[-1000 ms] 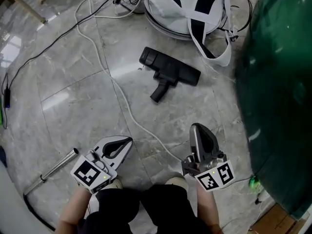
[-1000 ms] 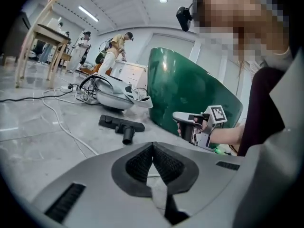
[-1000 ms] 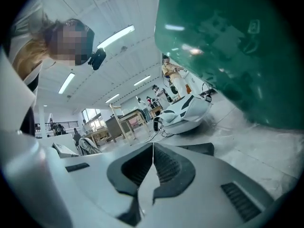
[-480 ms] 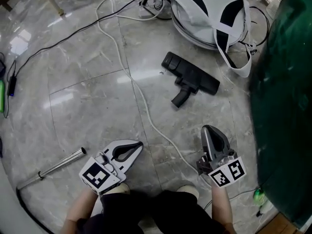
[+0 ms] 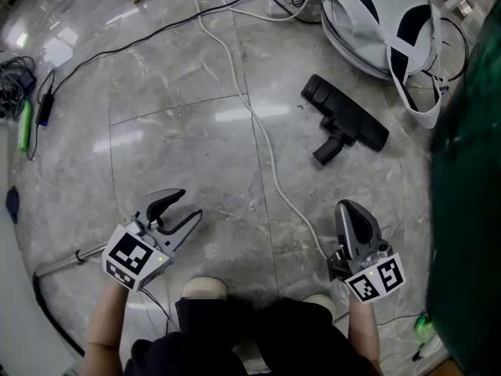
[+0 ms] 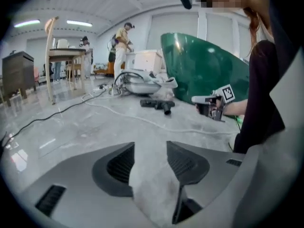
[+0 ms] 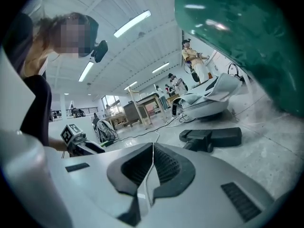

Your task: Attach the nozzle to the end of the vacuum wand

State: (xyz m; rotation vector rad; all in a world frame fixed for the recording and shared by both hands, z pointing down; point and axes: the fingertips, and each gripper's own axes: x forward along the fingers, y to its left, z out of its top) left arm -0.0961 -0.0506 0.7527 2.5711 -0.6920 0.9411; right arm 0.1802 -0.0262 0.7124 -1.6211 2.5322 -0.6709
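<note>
The black floor nozzle (image 5: 344, 124) lies on the grey marble floor at the upper right, its neck towards me; it also shows in the distance as the nozzle (image 6: 156, 104) and closer as the nozzle (image 7: 213, 137). The metal vacuum wand (image 5: 66, 261) lies at the lower left, its near end hidden behind my left gripper (image 5: 186, 204). That gripper's jaws have just been opening and now stand apart with only floor between them (image 6: 150, 148). My right gripper (image 5: 354, 210) hangs shut and empty at the lower right, well short of the nozzle, jaws (image 7: 153, 148) touching.
A white cable (image 5: 266, 155) runs across the floor between the grippers. The white and black vacuum body (image 5: 383, 22) sits at the top right beside a large green object (image 5: 470, 171). A black cable (image 5: 102, 53) and a green item (image 5: 25, 124) lie at the left.
My left gripper has swung left, over the wand's near end, and its jaws have opened. The right gripper stays shut and has shifted a little. The view has slid, placing the nozzle further right.
</note>
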